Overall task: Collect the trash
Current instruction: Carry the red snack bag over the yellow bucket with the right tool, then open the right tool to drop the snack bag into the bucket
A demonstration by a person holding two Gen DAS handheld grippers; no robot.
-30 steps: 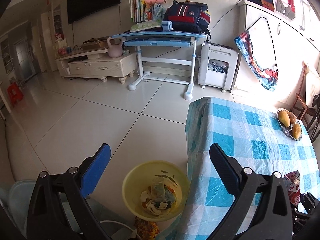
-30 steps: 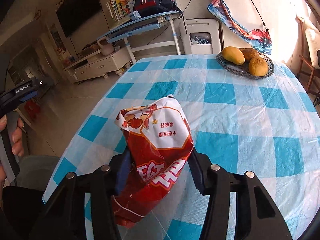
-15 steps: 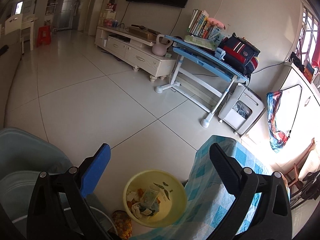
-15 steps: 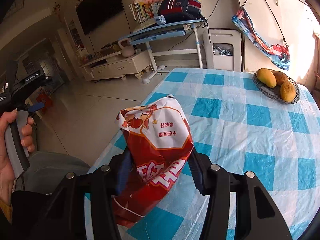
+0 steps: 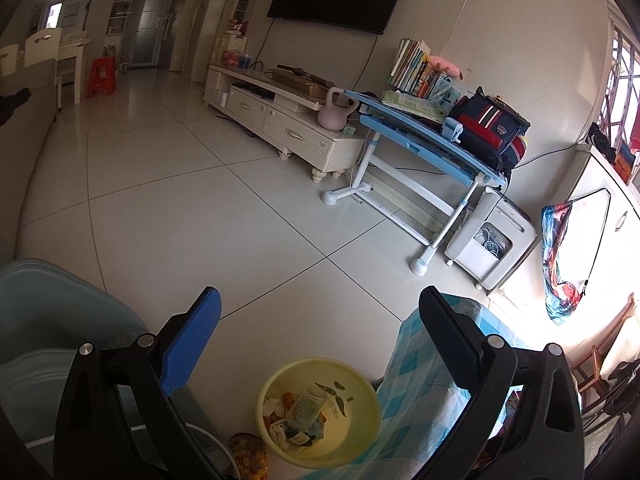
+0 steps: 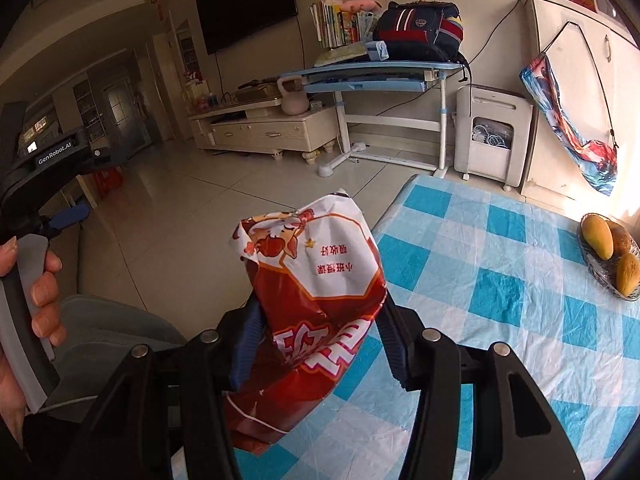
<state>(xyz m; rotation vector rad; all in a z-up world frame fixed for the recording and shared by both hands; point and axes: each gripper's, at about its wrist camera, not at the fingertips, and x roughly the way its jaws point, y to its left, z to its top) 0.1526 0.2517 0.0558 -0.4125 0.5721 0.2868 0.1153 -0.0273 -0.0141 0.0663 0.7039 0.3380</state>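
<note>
My right gripper (image 6: 318, 320) is shut on a crumpled red and white snack bag (image 6: 312, 280) and holds it in the air over the left edge of the table with the blue checked cloth (image 6: 500, 280). My left gripper (image 5: 320, 320) is open and empty, held above the floor. Below it a yellow basin (image 5: 320, 412) stands on the floor beside the table edge (image 5: 416, 360), with several pieces of trash inside. In the right wrist view the left gripper (image 6: 60, 184) shows at the far left in a hand.
A basket of mangoes (image 6: 612, 256) sits on the table's right side. A grey-blue chair (image 5: 48, 328) is at lower left. A blue desk (image 5: 432, 144), a white appliance (image 5: 492, 240) and a TV cabinet (image 5: 288, 124) line the far wall.
My right gripper has carried the bag up and left, from above the table to its left edge. My left gripper has tilted and swung left, away from the table.
</note>
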